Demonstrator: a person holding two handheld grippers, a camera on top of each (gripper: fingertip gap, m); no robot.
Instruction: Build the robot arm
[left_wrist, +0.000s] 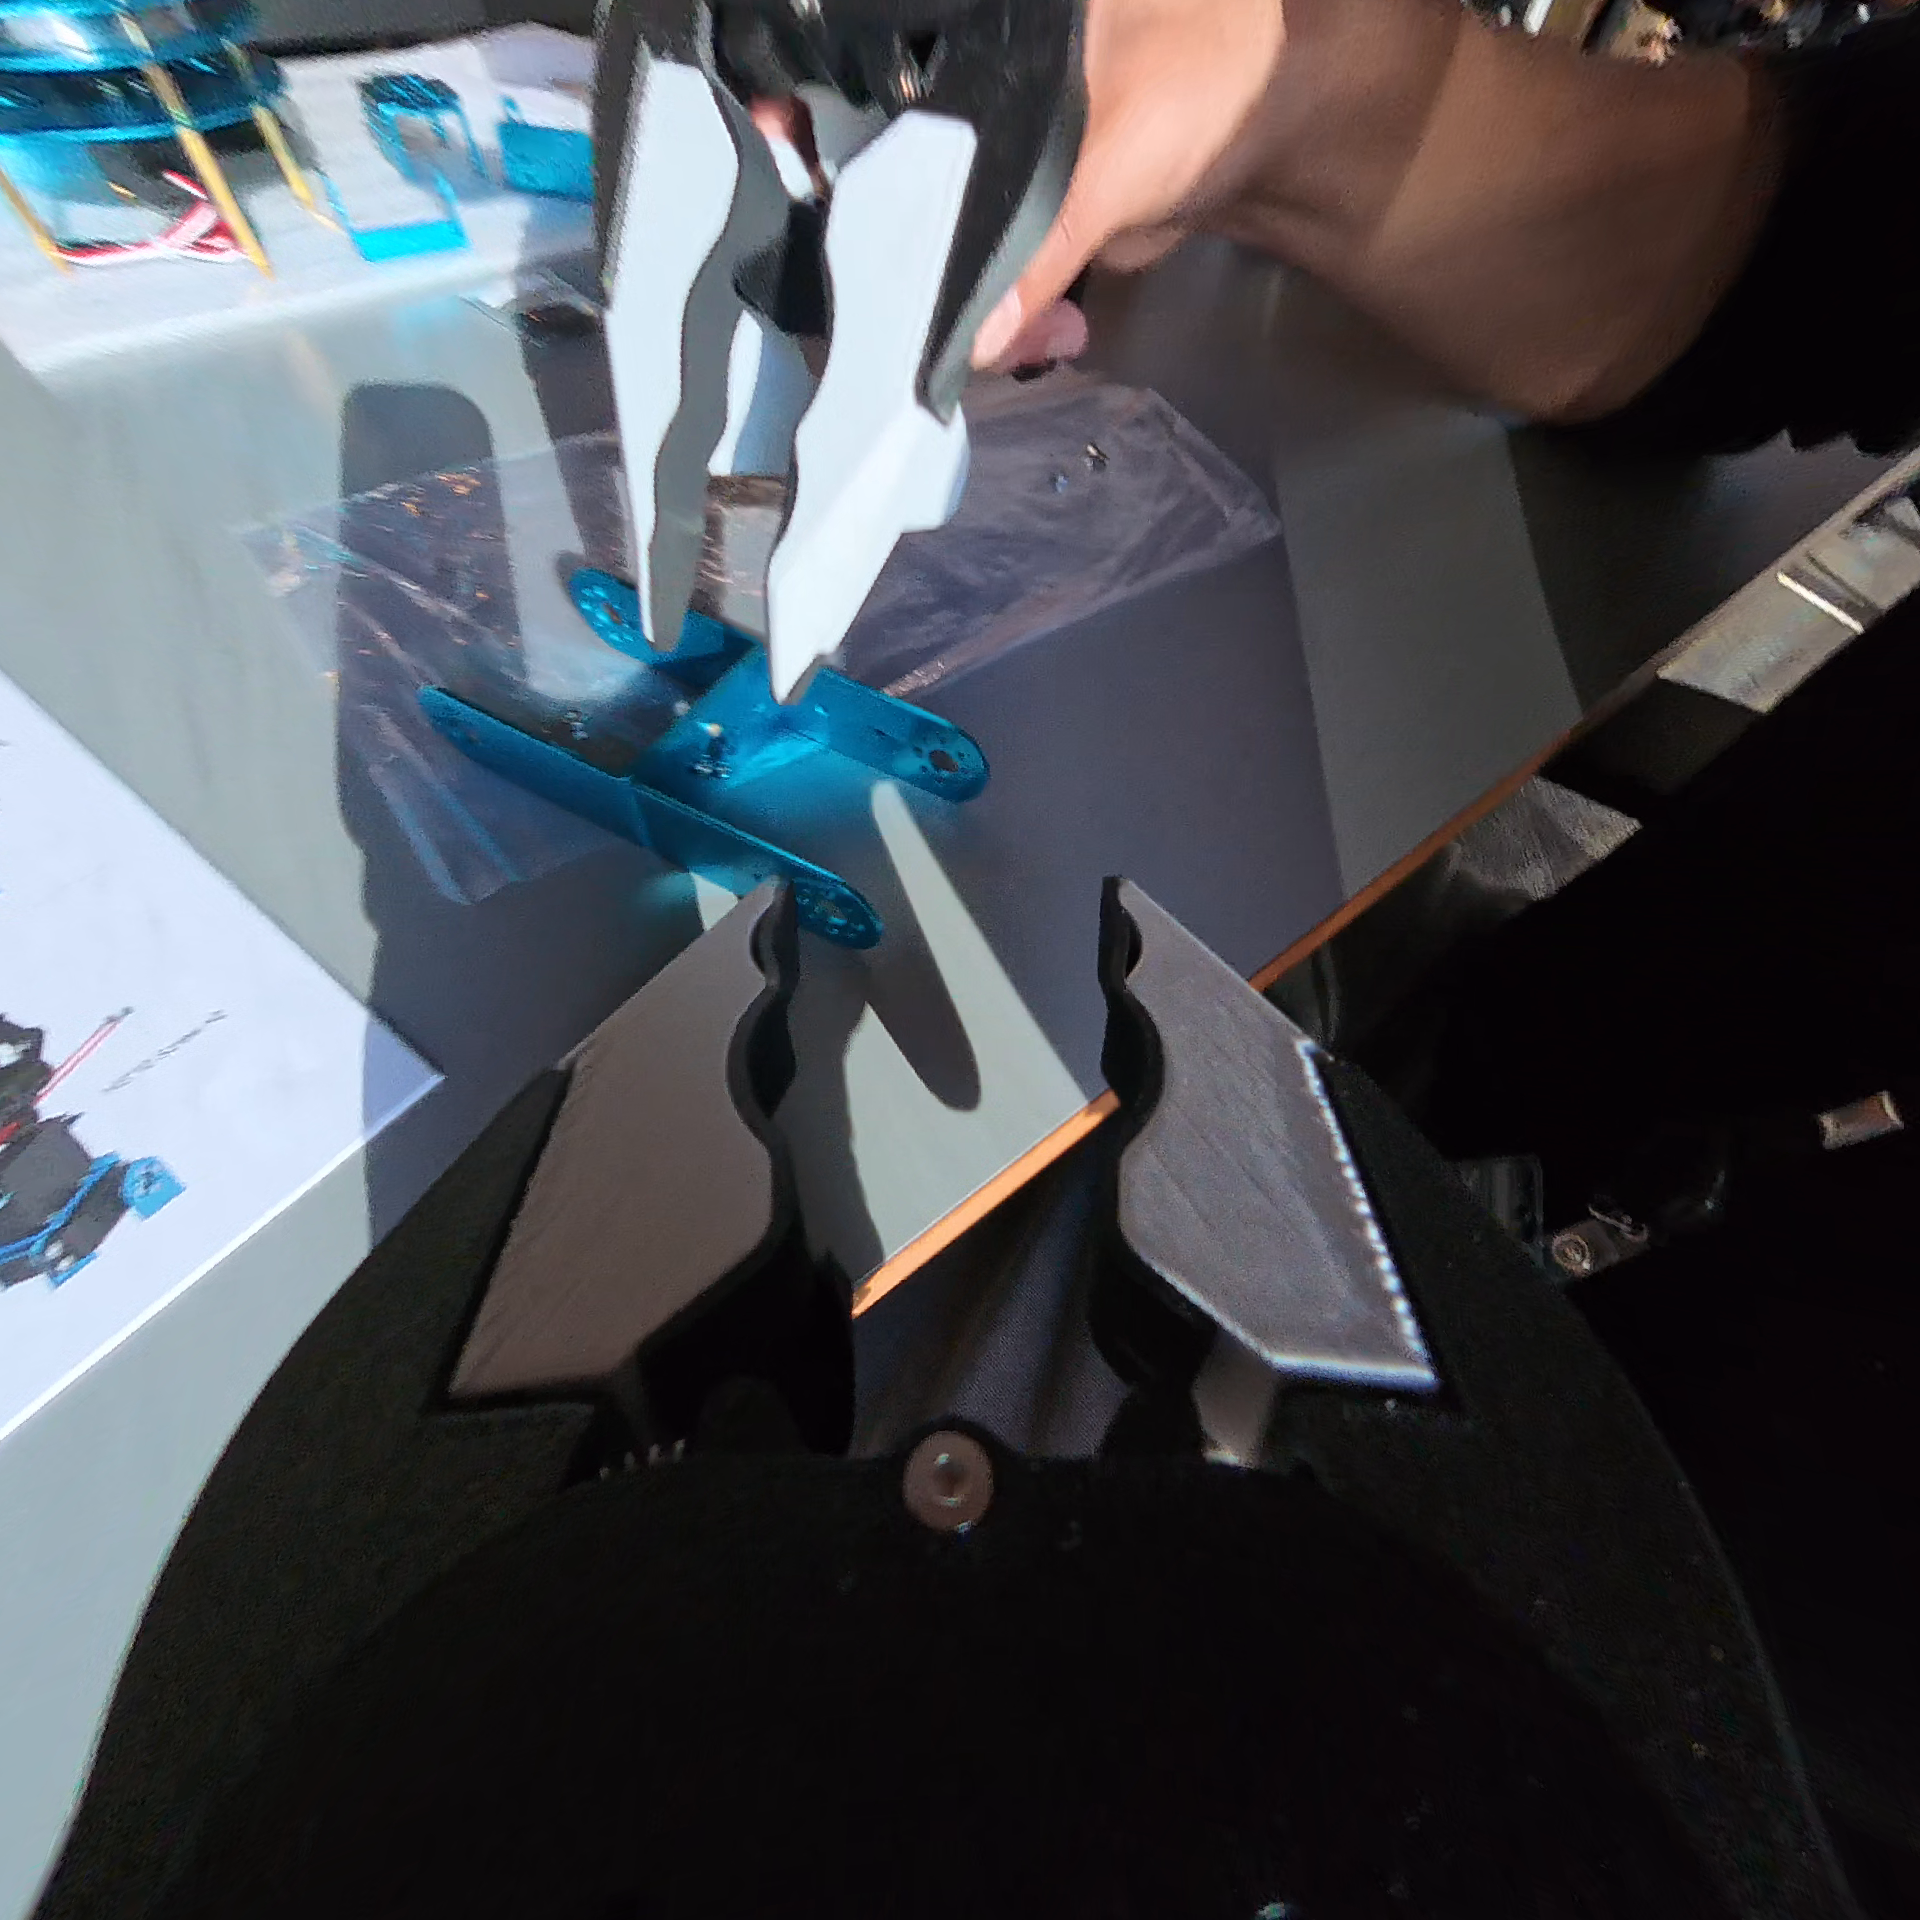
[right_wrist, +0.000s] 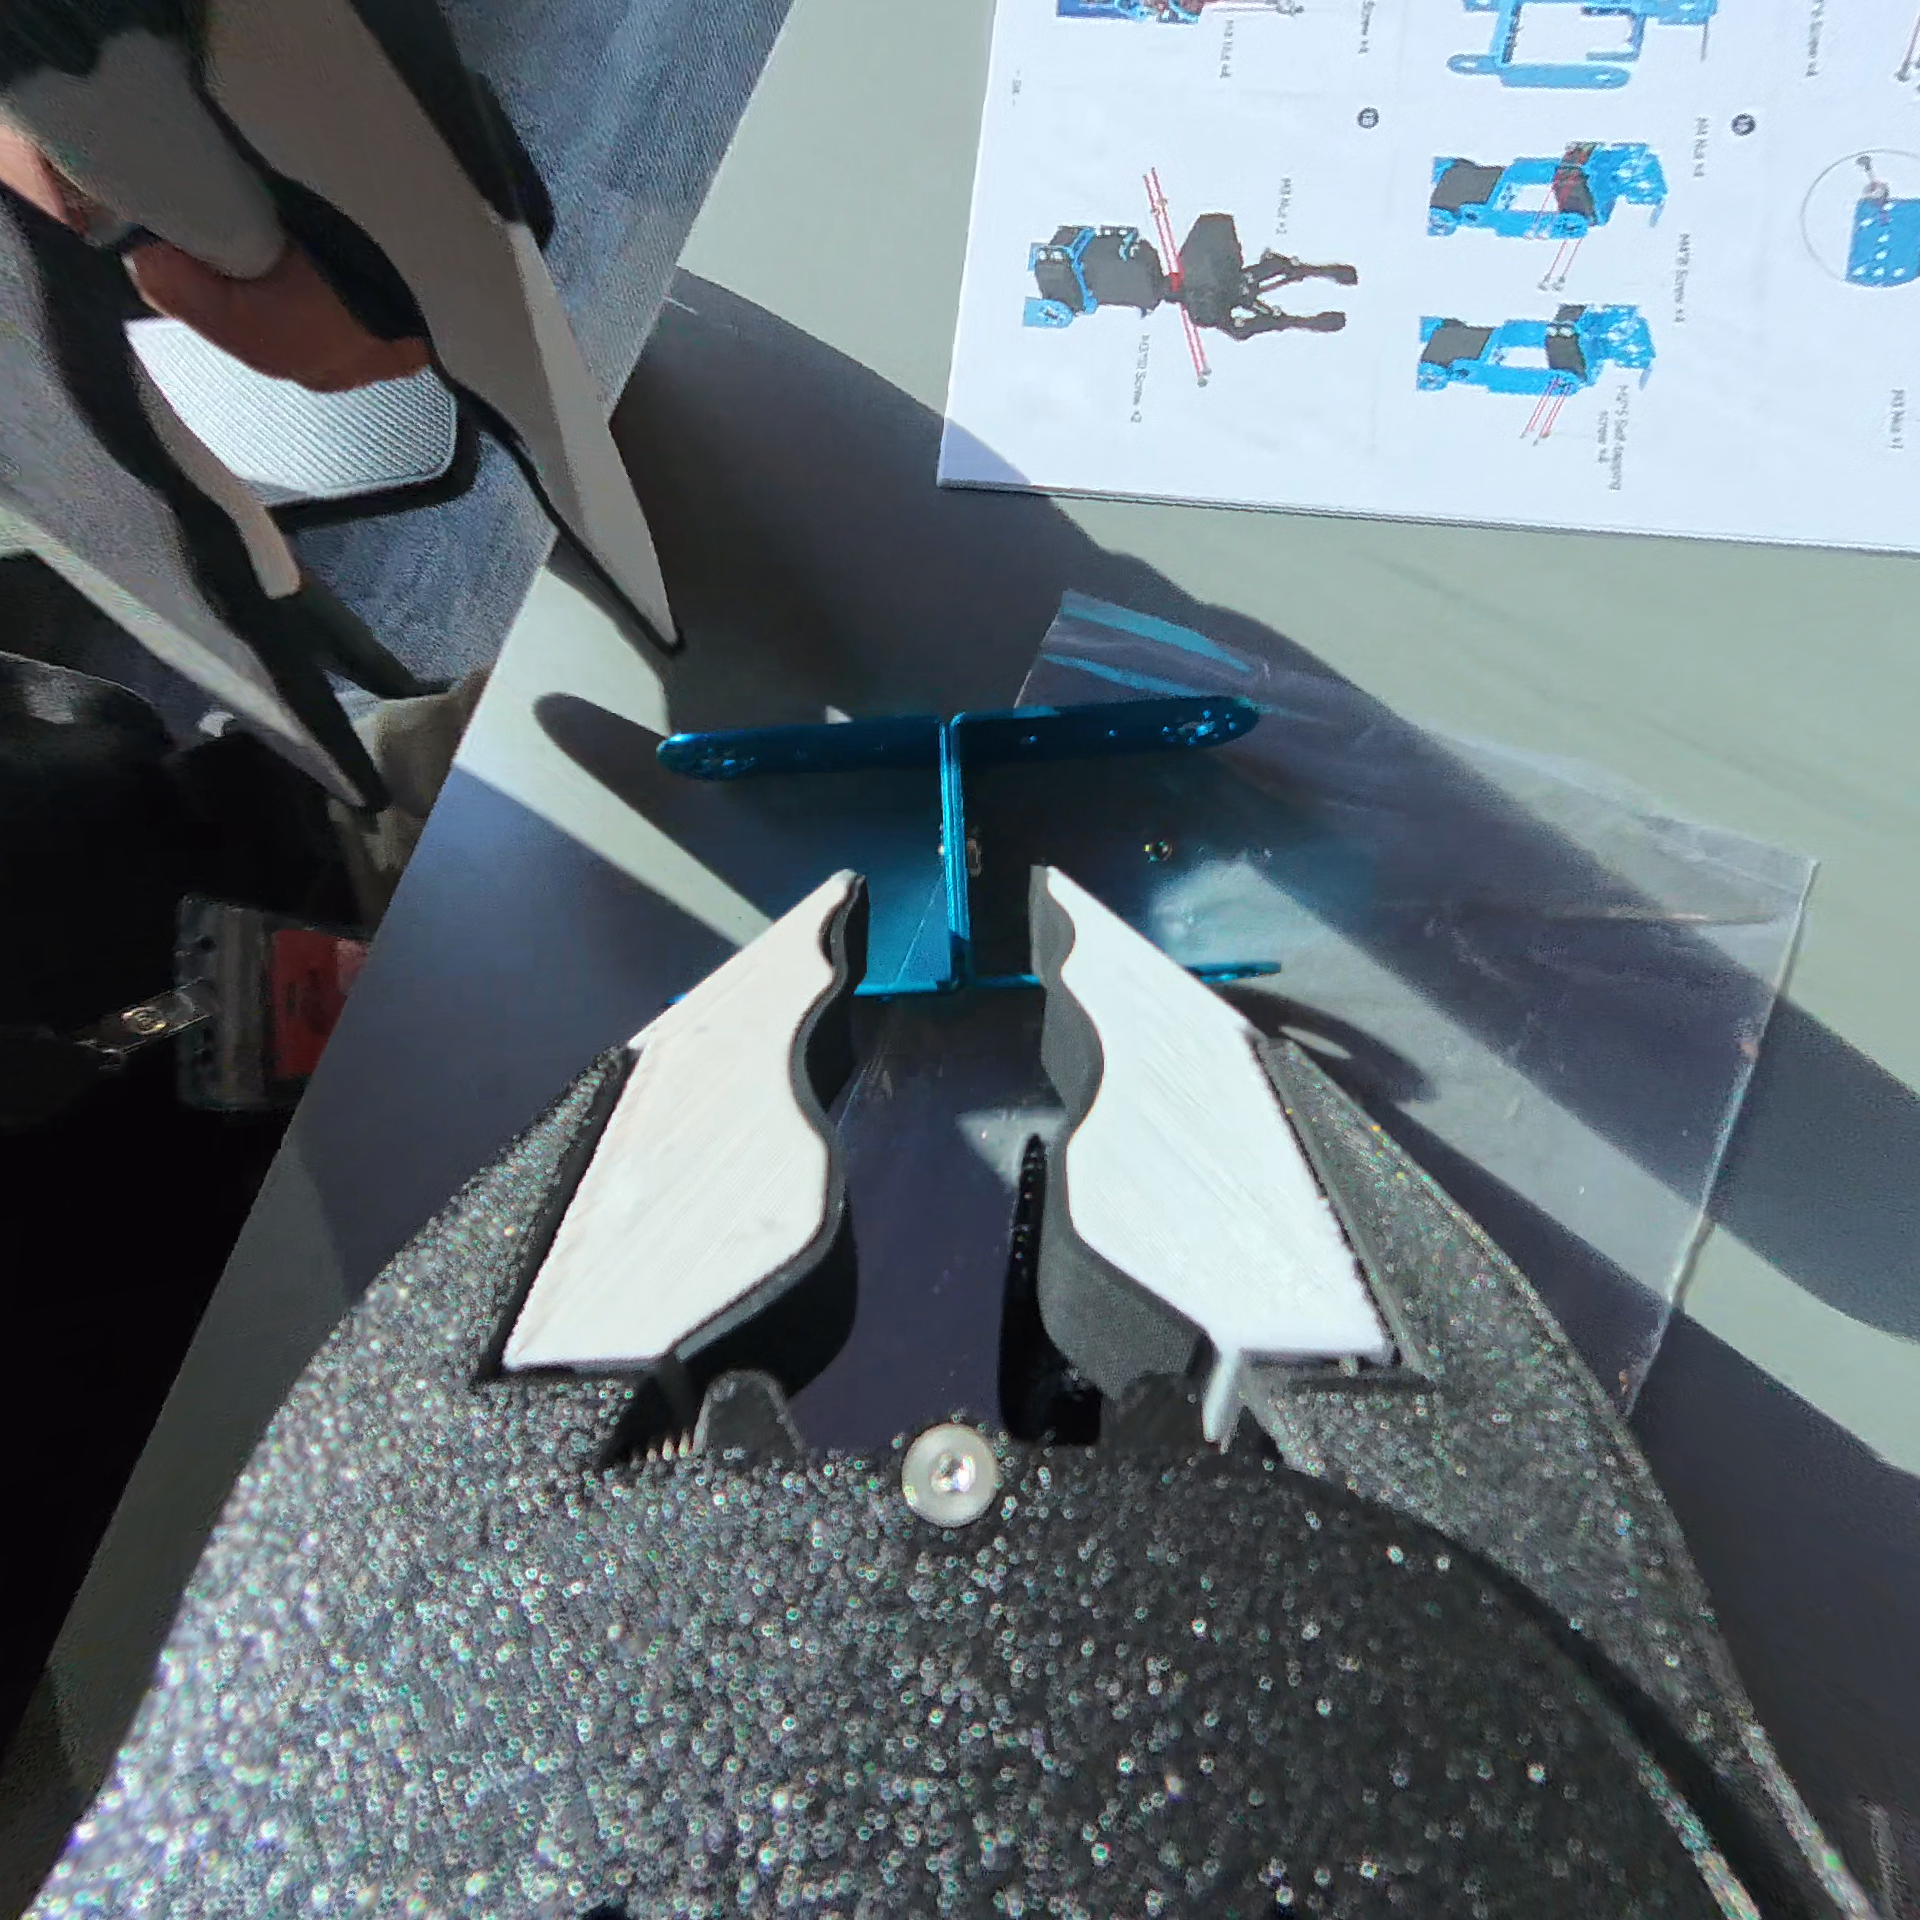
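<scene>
A blue metal bracket assembly (left_wrist: 727, 748) with round-ended arms lies on a clear plastic bag (left_wrist: 1049, 499) on the table. My right gripper (left_wrist: 727, 655) comes down from above, open, with its two white fingertips on either side of the bracket's middle. In the right wrist view the bracket's upright plate (right_wrist: 956, 914) stands between the tips of my right gripper (right_wrist: 951, 883); no clamping shows. My left gripper (left_wrist: 948, 902) is open and empty, just short of the bracket's near arm, above the table edge. It also shows in the right wrist view (right_wrist: 520, 717), top left.
A printed instruction sheet (right_wrist: 1455, 260) lies beyond the bag (right_wrist: 1455, 987), and shows in the left wrist view (left_wrist: 156, 1039). Blue robot parts (left_wrist: 135, 135) stand at the far back left. Small screws (left_wrist: 1075, 468) lie on the bag. The table edge (left_wrist: 1039, 1143) runs under my left gripper.
</scene>
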